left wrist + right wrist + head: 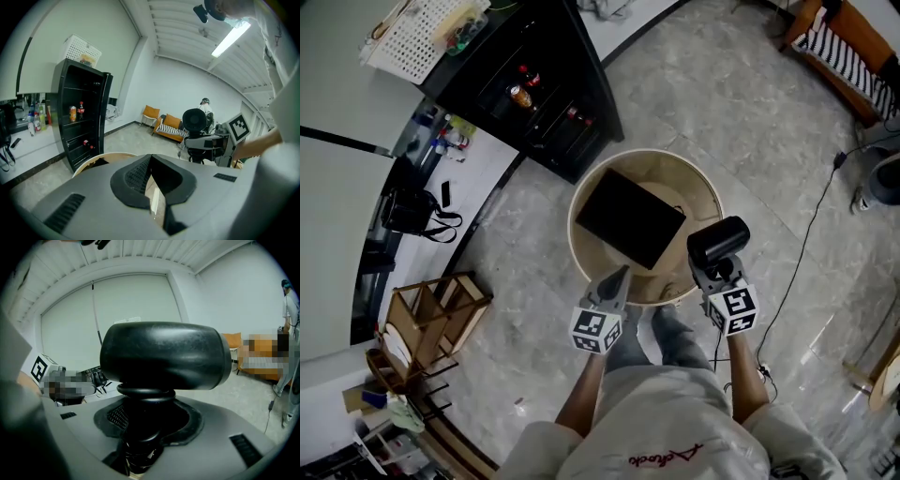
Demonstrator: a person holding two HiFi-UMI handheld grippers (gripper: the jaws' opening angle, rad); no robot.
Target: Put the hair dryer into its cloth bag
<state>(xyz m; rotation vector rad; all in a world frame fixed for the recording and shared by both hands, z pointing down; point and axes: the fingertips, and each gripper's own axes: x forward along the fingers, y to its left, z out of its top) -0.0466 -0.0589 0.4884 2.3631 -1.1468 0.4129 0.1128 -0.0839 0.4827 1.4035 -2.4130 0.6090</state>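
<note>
Hair dryer (719, 238) beside the cloth bag (630, 217).
My right gripper (712, 268) clamps its handle; my left gripper (622, 273) is closed, empty. Red shirt script (664, 457): illegible.

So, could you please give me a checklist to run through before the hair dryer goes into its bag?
1. Hair dryer secured in the right gripper: ok, the jaws clamp its handle.
2. Cloth bag in place on the round table: ok, it lies flat.
3. Bag mouth open: cannot tell.
4. Left gripper gripping the bag: not ok, it is shut and empty, over the table's near rim.
5. Dryer lined up with the bag mouth: cannot tell.
</note>
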